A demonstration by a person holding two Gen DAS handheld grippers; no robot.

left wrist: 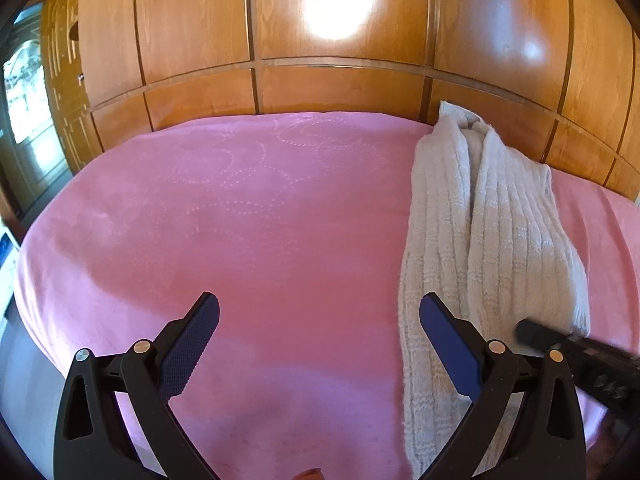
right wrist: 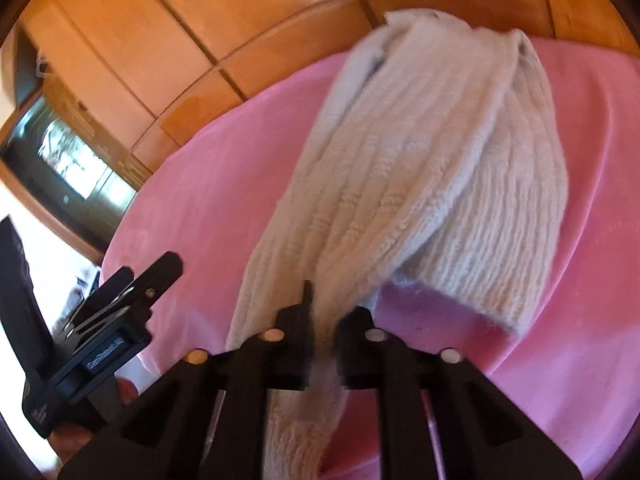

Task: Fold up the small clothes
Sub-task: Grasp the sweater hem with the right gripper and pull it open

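Now the right gripper (right wrist: 320, 316) is clenched on the knit's (right wrist: 420, 168) near end; its long axis runs away toward the wardrobe (left wrist: 340, 84). Just left of the knit, the left gripper (left wrist: 320, 316) gapes empty.

Bright glare on the wooden panels (left wrist: 340, 0); fisheye-warped edges; blurred right-wrist view.

Right gripper (right wrist: 322, 312) pinched on cream knit garment (right wrist: 420, 168) atop pink blanket (right wrist: 224, 168)
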